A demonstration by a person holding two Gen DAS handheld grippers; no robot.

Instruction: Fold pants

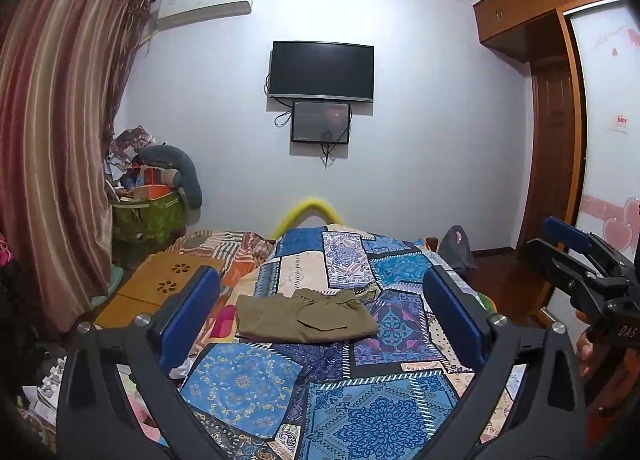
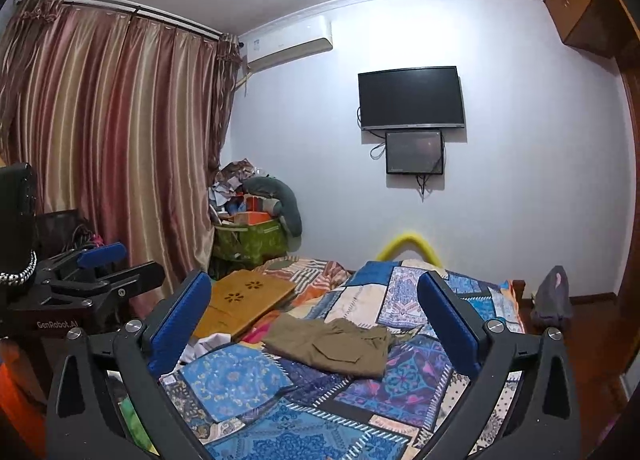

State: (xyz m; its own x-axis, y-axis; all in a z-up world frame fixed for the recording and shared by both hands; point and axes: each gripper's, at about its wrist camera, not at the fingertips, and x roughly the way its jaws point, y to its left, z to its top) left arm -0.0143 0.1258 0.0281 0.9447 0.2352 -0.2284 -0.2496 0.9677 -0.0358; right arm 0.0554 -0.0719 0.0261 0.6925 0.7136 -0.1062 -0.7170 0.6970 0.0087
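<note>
Olive-brown pants (image 1: 306, 315) lie folded into a compact rectangle on the patterned blue patchwork bedspread (image 1: 320, 400). They also show in the right wrist view (image 2: 332, 346). My left gripper (image 1: 320, 300) is open and empty, held back from the pants and above the bed. My right gripper (image 2: 314, 310) is open and empty too, also held back from the pants. The right gripper shows at the right edge of the left wrist view (image 1: 580, 260). The left gripper shows at the left edge of the right wrist view (image 2: 100, 272).
A wooden lap tray (image 1: 160, 288) lies on the bed left of the pants. A green bin (image 1: 148, 220) heaped with clutter stands in the corner by the curtain (image 1: 52, 140). A TV (image 1: 322, 70) hangs on the far wall. A wardrobe (image 1: 560, 100) stands at the right.
</note>
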